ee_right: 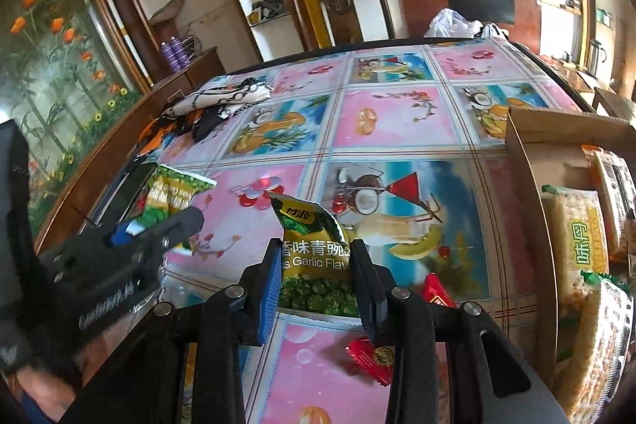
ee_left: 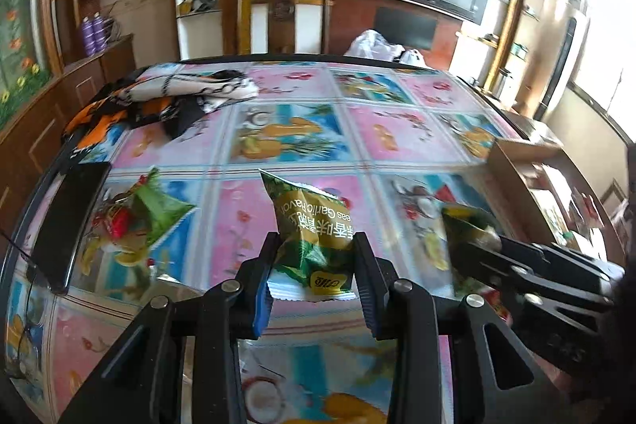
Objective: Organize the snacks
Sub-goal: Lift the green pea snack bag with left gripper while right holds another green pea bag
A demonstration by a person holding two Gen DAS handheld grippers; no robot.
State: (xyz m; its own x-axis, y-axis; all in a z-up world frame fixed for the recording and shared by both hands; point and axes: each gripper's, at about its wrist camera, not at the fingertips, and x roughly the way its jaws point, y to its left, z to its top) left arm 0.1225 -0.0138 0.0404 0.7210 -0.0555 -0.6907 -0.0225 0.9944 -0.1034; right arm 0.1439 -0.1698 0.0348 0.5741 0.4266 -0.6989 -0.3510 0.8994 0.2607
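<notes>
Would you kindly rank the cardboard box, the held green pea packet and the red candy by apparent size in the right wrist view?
1. cardboard box, largest though cut off by the frame.
2. green pea packet, close to the camera, so enlarged.
3. red candy, clearly smallest.

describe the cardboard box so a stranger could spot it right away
Start at the table with the pink and blue fruit cloth. At its right edge stands an open cardboard box. It alone holds stacked snack packs inside.

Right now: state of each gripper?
Left gripper: shut on a green pea packet.
Right gripper: shut on another pea packet.
</notes>
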